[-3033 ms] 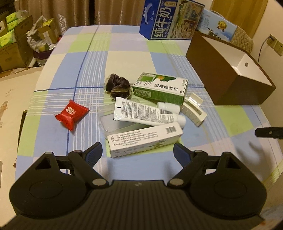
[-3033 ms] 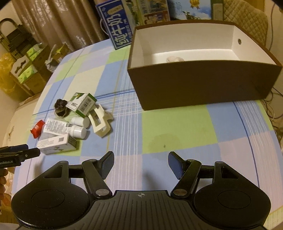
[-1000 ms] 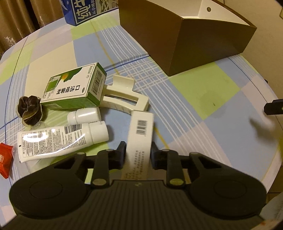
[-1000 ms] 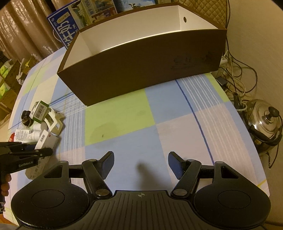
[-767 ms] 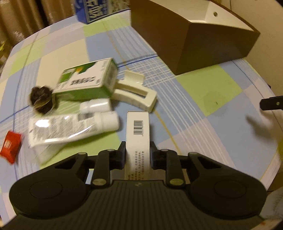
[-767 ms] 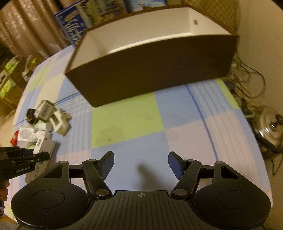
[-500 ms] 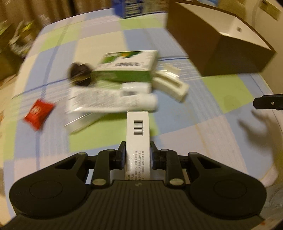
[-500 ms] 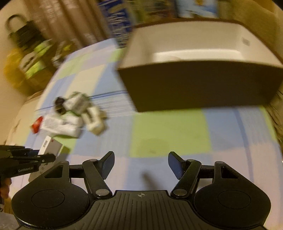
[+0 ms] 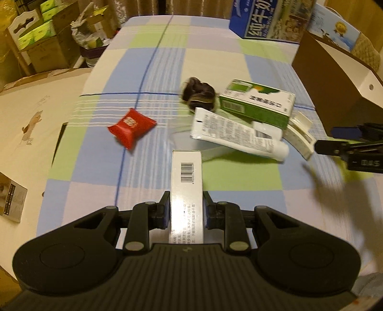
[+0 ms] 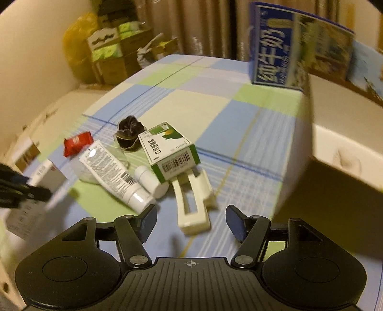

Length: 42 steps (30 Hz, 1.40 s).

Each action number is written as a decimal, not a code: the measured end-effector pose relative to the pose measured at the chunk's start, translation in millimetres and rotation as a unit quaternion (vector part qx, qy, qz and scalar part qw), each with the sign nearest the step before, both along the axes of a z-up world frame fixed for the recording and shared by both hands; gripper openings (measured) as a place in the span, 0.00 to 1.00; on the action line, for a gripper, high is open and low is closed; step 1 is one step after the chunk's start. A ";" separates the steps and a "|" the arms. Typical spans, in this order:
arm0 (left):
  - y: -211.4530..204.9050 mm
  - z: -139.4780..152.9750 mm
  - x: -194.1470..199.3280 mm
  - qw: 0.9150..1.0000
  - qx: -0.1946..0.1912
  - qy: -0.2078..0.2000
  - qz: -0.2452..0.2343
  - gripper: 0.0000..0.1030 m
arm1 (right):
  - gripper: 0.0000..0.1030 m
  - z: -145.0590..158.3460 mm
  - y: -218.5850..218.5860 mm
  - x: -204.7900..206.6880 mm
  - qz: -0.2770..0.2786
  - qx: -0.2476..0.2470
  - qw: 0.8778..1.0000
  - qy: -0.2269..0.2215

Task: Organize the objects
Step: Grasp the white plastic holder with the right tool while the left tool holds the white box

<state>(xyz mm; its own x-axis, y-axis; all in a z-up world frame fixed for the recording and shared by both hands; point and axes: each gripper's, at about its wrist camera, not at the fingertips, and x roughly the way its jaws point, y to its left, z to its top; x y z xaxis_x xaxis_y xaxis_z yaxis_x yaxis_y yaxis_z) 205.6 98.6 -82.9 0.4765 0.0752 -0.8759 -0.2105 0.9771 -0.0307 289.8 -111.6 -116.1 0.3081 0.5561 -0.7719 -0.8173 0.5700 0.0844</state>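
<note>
The white barcoded carton (image 9: 186, 189), formerly on the worktop (image 9: 215, 59), is now lifted in the left gripper (image 9: 186, 211) jaws for boxing, while the right gripper (image 10: 191, 221), jaws wide, has been swung toward the cream hair clip (image 10: 192, 203).

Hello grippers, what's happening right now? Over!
Left gripper shut on white barcode box, lifted. Right gripper open, empty, above cream clip. Brown bin off to the right; nothing blocking.

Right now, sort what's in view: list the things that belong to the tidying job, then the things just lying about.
Job: white carton in left gripper, tube, green box, small bottle, hair clip, scrunchie, red packet, brown box.

Lying about: milk carton, cardboard boxes.
</note>
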 end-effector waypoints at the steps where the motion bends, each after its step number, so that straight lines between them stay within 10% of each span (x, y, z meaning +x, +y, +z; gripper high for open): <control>1: 2.4 0.5 -0.2 1.000 0.000 -0.001 0.002 0.21 | 0.60 -3.2 5.8 2.4 0.005 -0.006 1.000 -0.007; 17: 9.6 0.2 4.6 1.000 0.002 -0.001 0.010 0.21 | 0.37 -26.2 29.2 14.4 0.048 -0.051 0.997 -0.024; 42: -130.3 52.5 45.3 0.988 -0.015 -0.066 -0.141 0.21 | 0.36 63.0 -169.8 -2.4 -0.148 0.054 0.988 0.008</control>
